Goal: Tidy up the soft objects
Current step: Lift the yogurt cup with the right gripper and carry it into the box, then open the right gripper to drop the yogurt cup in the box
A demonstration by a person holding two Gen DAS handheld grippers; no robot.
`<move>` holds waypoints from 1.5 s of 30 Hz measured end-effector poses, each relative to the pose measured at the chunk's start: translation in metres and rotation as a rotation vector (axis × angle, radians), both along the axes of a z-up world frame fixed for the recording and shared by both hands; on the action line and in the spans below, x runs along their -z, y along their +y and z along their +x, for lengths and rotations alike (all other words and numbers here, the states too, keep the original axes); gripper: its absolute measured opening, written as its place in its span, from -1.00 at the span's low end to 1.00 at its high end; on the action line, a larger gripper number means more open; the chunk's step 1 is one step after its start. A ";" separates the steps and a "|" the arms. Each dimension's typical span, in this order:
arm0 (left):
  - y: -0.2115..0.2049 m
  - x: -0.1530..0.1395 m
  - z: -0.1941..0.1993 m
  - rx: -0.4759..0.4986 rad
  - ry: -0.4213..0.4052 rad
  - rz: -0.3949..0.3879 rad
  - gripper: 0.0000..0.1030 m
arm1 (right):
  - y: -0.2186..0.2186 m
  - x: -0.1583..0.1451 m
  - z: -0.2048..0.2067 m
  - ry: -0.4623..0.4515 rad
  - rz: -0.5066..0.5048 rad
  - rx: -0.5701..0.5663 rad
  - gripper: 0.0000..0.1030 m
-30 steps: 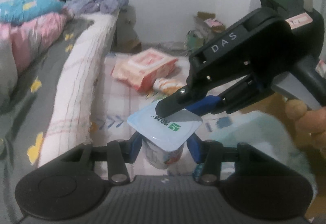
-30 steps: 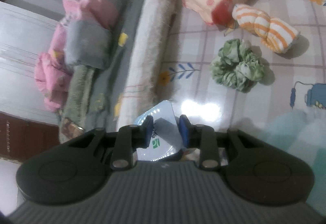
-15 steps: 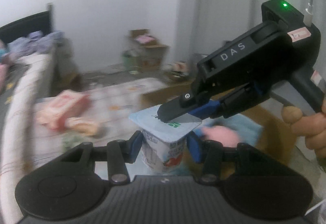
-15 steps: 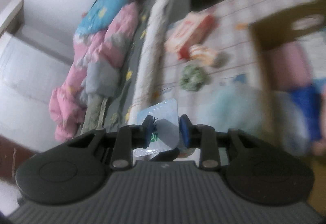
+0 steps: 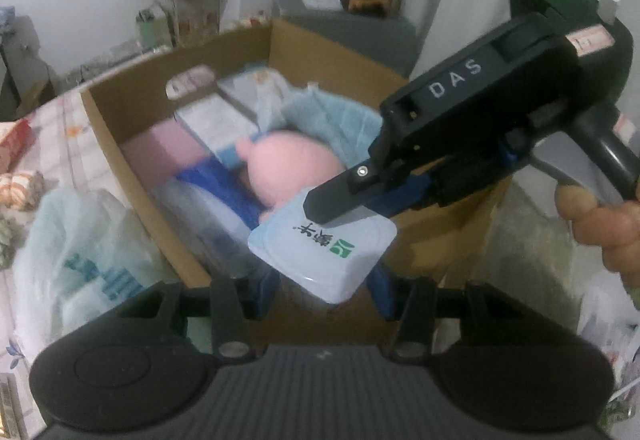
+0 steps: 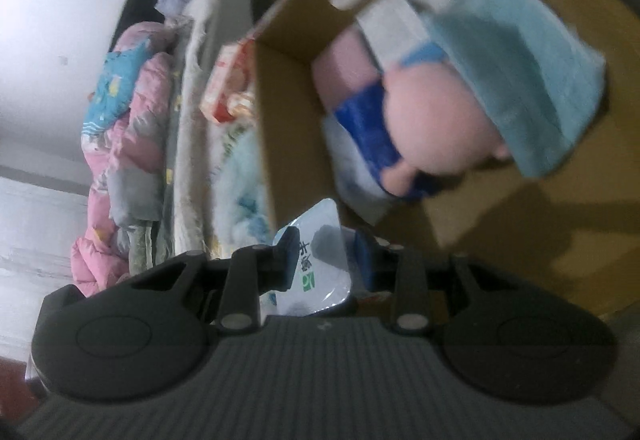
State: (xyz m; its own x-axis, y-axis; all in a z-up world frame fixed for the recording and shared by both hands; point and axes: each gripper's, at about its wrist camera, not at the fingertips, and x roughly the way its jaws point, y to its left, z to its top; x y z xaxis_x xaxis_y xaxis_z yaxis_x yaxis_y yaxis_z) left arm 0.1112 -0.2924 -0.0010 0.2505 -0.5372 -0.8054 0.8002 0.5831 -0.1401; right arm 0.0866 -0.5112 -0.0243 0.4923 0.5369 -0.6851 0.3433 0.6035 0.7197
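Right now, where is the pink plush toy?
The pink plush toy lies inside the cardboard box, near the middle of the left wrist view, between the light blue towel and a blue cloth.

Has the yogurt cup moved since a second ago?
Yes. The yogurt cup, held by both grippers, has travelled from above the patterned sheet to the cardboard box.

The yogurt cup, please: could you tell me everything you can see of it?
The yogurt cup is a small plastic tub with a pale blue foil lid bearing dark characters and a green logo. It tilts. The left hand-held gripper clamps its body; the right hand-held gripper pinches its lid edge. It hangs over the box.
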 end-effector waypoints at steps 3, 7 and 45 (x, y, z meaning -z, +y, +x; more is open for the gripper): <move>-0.004 0.014 -0.003 0.007 -0.001 0.032 -0.06 | -0.004 0.020 0.003 0.037 0.029 -0.014 -0.41; -0.004 0.011 -0.004 0.018 -0.005 0.029 0.02 | -0.004 0.044 0.013 0.125 0.012 -0.047 -0.32; 0.215 -0.047 0.110 -0.508 -0.225 -0.106 0.58 | 0.140 -0.083 0.161 -0.162 -0.307 -0.339 0.17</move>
State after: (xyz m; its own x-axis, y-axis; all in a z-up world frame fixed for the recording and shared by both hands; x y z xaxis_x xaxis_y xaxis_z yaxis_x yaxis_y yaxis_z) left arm 0.2216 -0.0778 0.0458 0.6584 -0.3789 -0.6503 0.4391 0.8951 -0.0769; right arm 0.2478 -0.3709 0.0586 0.4380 0.4710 -0.7657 -0.0114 0.8546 0.5191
